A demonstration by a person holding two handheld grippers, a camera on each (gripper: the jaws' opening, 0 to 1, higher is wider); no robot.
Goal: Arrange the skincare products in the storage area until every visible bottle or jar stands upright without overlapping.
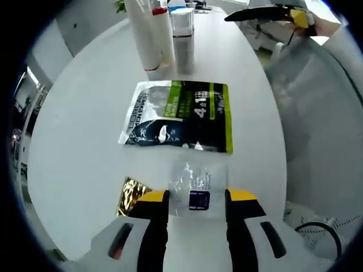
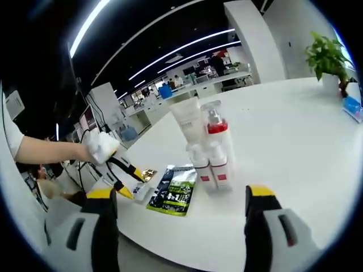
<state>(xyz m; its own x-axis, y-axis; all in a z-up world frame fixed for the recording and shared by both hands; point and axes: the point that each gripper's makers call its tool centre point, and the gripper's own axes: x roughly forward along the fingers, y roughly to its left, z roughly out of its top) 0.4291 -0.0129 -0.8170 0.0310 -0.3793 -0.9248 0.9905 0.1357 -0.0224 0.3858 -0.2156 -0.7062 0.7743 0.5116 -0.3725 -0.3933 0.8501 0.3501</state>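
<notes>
Bunch of bottles (image 2: 207, 150) standing upright and bunched tight together mid-surface (image 2: 295, 136): tall white tube, clear-capped one with a red collar, small white ones with red bands at the base. Flat on the surface nearby, a dark-and-green pouch (image 1: 178, 116), with a clear sachet (image 1: 194, 190) and gold sachet (image 1: 130, 195) just past it. Left tool (image 1: 196, 198) spread wide around the clear sachet, not visibly pinching; right tool (image 2: 181, 198) spread too, up off the surface, holding nothing.

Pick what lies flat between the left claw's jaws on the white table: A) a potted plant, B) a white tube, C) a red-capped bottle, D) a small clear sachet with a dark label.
D: the small clear sachet lies flat on the white table between the open jaws of the left claw.
</notes>
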